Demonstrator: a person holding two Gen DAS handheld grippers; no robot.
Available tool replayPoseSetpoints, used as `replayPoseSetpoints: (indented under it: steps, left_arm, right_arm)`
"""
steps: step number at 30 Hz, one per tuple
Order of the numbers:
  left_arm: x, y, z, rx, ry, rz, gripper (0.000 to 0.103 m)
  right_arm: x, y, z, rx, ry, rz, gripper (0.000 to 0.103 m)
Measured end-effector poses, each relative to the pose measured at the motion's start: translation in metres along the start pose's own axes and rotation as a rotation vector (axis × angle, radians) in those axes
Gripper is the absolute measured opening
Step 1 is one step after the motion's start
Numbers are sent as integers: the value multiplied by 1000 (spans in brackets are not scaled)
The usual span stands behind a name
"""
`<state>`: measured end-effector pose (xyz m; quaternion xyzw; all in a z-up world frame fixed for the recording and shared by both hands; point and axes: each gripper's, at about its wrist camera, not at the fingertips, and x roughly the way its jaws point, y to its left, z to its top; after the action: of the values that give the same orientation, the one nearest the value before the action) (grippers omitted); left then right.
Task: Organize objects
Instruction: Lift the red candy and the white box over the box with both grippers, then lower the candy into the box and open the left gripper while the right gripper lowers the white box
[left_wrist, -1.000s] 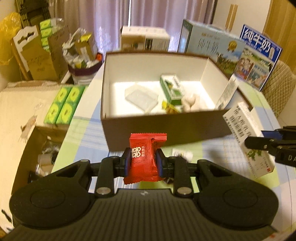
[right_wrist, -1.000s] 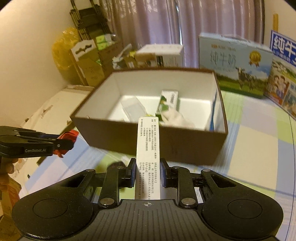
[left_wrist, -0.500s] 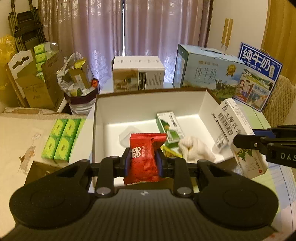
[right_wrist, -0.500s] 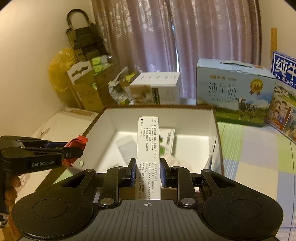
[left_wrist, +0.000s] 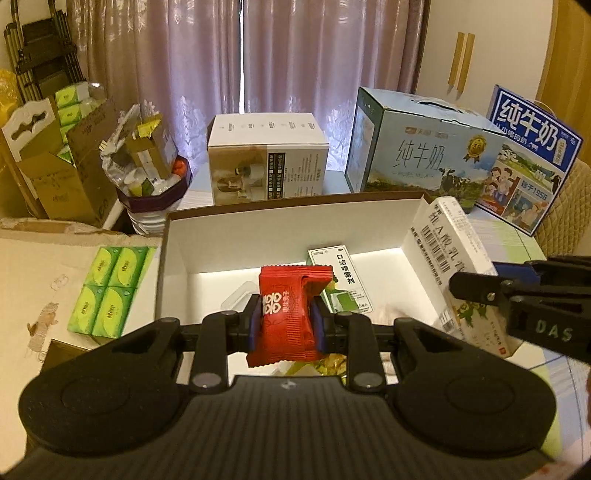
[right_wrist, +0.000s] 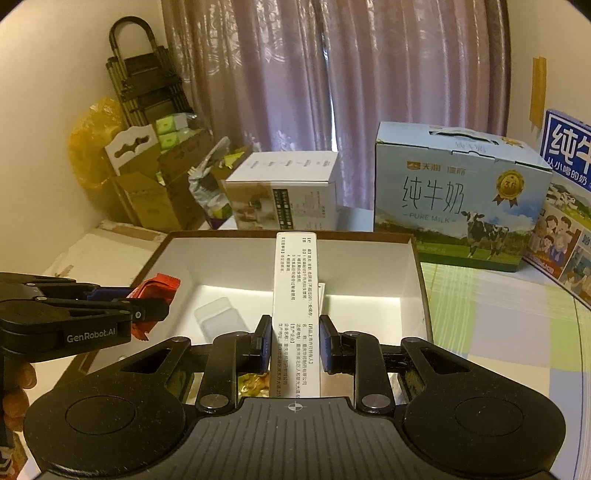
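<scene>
Both grippers are clamped on something. Left gripper (left_wrist: 286, 325) pinches a red packet (left_wrist: 288, 314) between its blue pads, and the packet stands upright over the near-left part of the open box (left_wrist: 173, 236). My right gripper (right_wrist: 294, 341) squeezes a long white carton (right_wrist: 295, 295) edge-on, its printed side facing me, tilted up over the near edge of the same box. In the left view that carton shows at the right, its barcoded end raised above the box's right wall.

Below the packet, on the white box floor, lie a clear plastic piece (right_wrist: 218, 319), a green and white spray carton (left_wrist: 341, 284) and some yellow wrappers (left_wrist: 328, 363).

Left of the box, green packs (left_wrist: 110, 291) sit on cardboard. Behind the box stands a white appliance box (left_wrist: 267, 158), with a blue milk case (left_wrist: 421, 147) to its right and a second milk case (left_wrist: 528, 162) further right. Purple curtains (left_wrist: 258, 55) hang at the back.
</scene>
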<state>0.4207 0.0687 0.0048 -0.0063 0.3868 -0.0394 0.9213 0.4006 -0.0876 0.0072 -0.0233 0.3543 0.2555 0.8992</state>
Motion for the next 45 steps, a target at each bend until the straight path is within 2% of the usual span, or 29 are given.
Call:
replayPoseSetpoints:
  steps: [9, 24, 34, 42, 44, 45]
  left_arm:
    - [32, 1, 15, -17, 38, 2, 23]
    - [105, 4, 37, -65, 147, 14, 23]
    - [143, -1, 44, -72, 197, 22, 24]
    - [153, -1, 46, -62, 192, 16, 24]
    - [154, 0, 45, -61, 195, 18, 26]
    - [154, 1, 45, -61, 197, 18, 30]
  right_arm:
    - [38, -7, 9, 3, 39, -37, 22]
    - [103, -28, 20, 0, 137, -104, 22]
    - [121, -31, 24, -21, 151, -130, 22]
    - [123, -38, 25, -17, 154, -142, 22]
    - [124, -40, 24, -15, 155, -143, 22]
    - [124, -40, 24, -13, 156, -144, 22]
